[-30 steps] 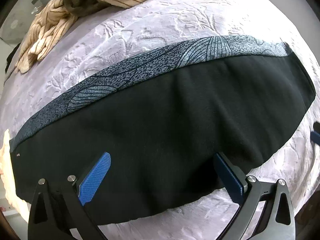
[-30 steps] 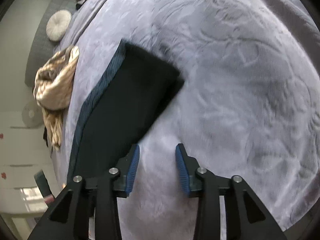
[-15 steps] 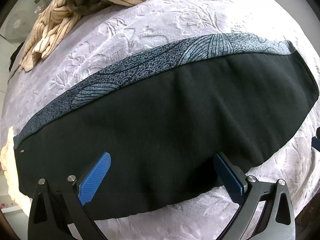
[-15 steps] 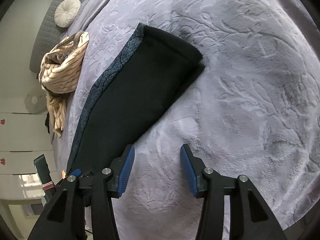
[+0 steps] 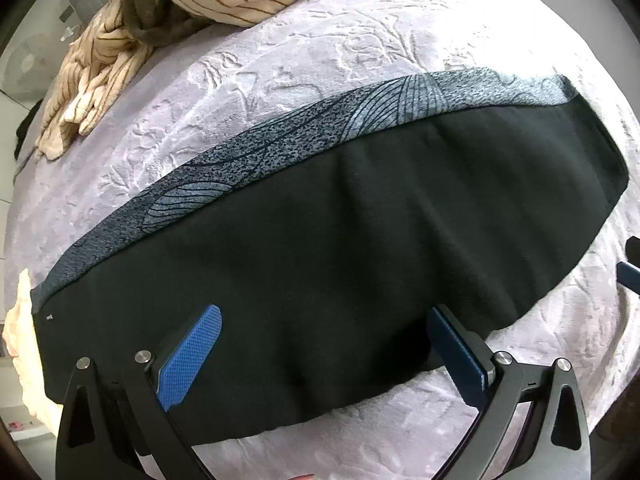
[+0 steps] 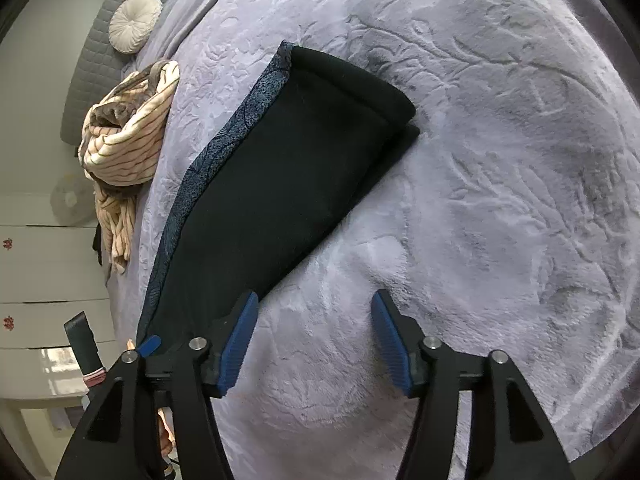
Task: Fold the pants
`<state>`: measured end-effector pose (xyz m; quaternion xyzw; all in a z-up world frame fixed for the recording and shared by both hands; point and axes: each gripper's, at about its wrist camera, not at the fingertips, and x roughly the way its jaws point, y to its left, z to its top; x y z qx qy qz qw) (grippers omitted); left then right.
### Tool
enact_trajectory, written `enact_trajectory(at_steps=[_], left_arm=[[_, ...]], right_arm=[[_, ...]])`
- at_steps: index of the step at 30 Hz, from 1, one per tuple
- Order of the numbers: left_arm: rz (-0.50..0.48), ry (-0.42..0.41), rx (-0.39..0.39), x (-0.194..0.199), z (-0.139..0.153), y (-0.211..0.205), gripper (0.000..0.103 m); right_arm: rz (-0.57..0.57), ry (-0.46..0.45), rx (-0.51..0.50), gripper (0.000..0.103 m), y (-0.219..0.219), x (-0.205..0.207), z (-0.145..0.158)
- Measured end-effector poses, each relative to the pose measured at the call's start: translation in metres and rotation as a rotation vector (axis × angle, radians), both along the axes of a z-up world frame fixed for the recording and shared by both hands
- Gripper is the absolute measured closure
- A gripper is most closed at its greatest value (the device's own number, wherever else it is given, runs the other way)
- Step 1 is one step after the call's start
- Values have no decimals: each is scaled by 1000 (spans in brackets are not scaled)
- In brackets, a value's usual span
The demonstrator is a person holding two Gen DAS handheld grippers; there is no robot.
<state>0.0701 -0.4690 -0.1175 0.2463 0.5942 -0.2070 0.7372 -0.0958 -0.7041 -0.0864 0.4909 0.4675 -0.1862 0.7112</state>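
The black pants [image 5: 340, 240] lie flat as a long folded band on the lilac bedspread [image 5: 320, 60], with a blue-grey patterned strip [image 5: 304, 136] along the far edge. My left gripper [image 5: 324, 344] is wide open just above the pants' near edge, holding nothing. In the right wrist view the pants [image 6: 280, 168] run from the lower left to a folded end at the centre. My right gripper [image 6: 314, 336] is open over bare bedspread just right of the pants' edge, holding nothing.
A cream striped garment [image 5: 132, 28] is heaped at the far left of the bed, and it also shows in the right wrist view [image 6: 128, 132]. A round white cushion [image 6: 134, 22] rests by the grey headboard. White drawers [image 6: 48, 272] stand beside the bed.
My right gripper has opened wider and pulled back from the pants, which now sit more in view. My left gripper stays open over the pants' near edge.
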Motion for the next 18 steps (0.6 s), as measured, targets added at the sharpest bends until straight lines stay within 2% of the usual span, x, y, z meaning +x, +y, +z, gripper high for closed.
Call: enact_trajectory(at_steps=[5, 9, 12, 14, 18], left_arm=[[11, 37, -35, -4, 6, -3, 0], [20, 54, -67, -5, 13, -8, 0], [43, 67, -112, 0, 21, -18, 0], [50, 62, -139, 4, 23, -27, 0], [33, 35, -129, 4, 9, -46, 0]], right_arm=[[16, -30, -1, 25, 3, 3, 2], [2, -68, 2, 25, -4, 2, 4], [-50, -104, 18, 25, -20, -1, 1], [-104, -125, 36, 30, -34, -3, -5], [-152, -163, 82, 34, -50, -2, -22]])
